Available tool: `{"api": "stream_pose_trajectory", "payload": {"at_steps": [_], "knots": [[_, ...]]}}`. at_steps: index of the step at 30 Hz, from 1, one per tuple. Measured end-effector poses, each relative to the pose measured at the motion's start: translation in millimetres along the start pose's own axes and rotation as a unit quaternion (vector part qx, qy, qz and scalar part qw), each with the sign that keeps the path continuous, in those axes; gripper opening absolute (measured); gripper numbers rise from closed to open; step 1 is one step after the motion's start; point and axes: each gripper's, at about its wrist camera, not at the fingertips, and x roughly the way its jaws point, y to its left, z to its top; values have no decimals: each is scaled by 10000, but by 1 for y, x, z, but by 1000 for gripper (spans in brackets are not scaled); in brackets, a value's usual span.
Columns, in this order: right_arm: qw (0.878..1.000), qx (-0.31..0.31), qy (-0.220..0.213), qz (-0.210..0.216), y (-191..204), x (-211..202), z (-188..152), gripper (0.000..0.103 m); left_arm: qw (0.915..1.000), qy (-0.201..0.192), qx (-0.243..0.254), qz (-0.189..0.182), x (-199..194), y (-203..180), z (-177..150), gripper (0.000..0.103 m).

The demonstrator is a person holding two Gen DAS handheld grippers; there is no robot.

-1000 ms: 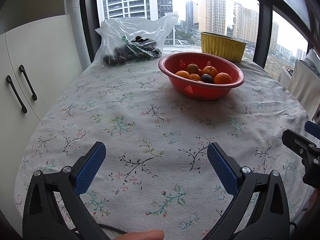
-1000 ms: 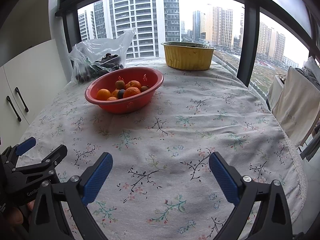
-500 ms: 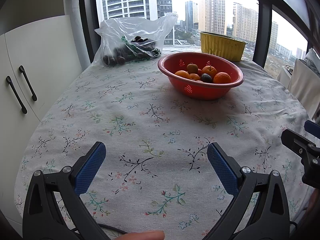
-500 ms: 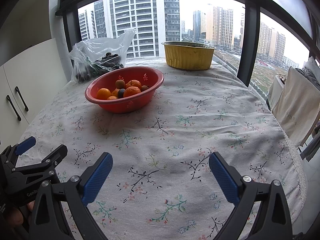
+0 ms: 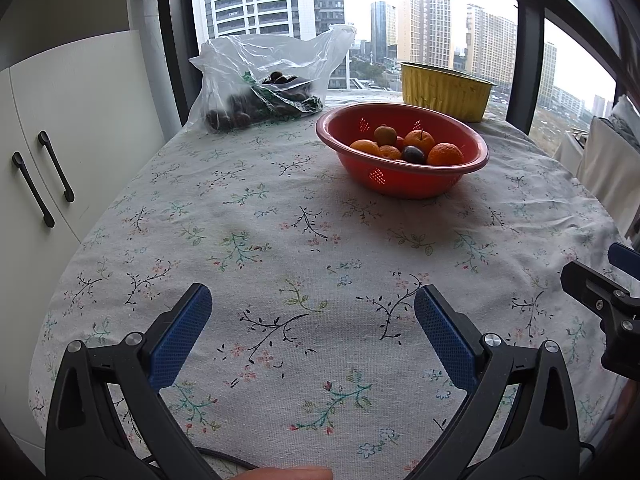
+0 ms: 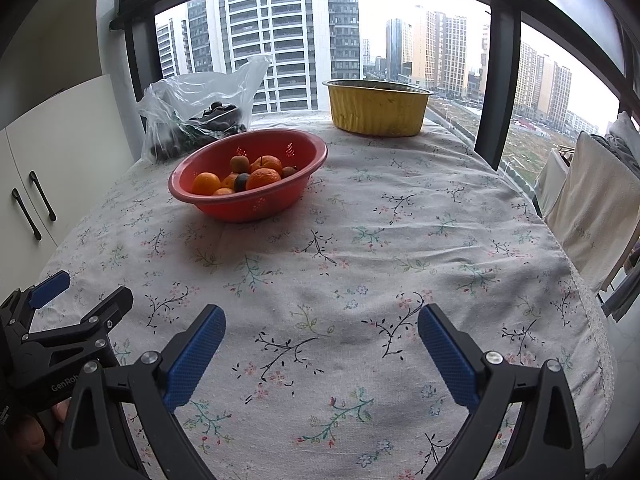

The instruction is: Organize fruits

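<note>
Round surface [image 5: 280, 240] [image 6: 400, 240], covered by a floral cloth, occupying most of both views, with white cabinet doors [image 5: 80, 120] to its left and a window [image 6: 300, 40] facing high-rise buildings behind it. At the far edge by the window stands a yellow fluted tub [image 5: 444, 90] [image 6: 378, 108]. Left of it lies a clear plastic bag [image 5: 264, 76] [image 6: 200, 116] holding dark fruits. In front of these 2 rests the red perforated basket [image 5: 402, 160] [image 6: 248, 176], well apart from both tools; it contains several oranges [image 5: 445, 155] [image 6: 263, 178], 1 dark plum [image 5: 413, 154] [image 6: 241, 182] and small brown fruits [image 5: 385, 135] [image 6: 239, 163]. Left tool [image 5: 312, 320] [image 6: 76, 300] and right tool [image 6: 320, 340] [image 5: 600, 280] are both spread wide and released, gripping nothing, positioned above the near part of the cloth, side by side. A fingertip [image 5: 292, 472] shows at the bottom edge of the left wrist view.
</note>
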Motion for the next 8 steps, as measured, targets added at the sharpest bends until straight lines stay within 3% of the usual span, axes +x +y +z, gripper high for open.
{"api": "stream_pose_trajectory", "payload": {"at_steps": [8], "knots": [[10000,40,60,2,-5,3,-1,99,9998,-160,-98,36,-6,12,6,103]]}}
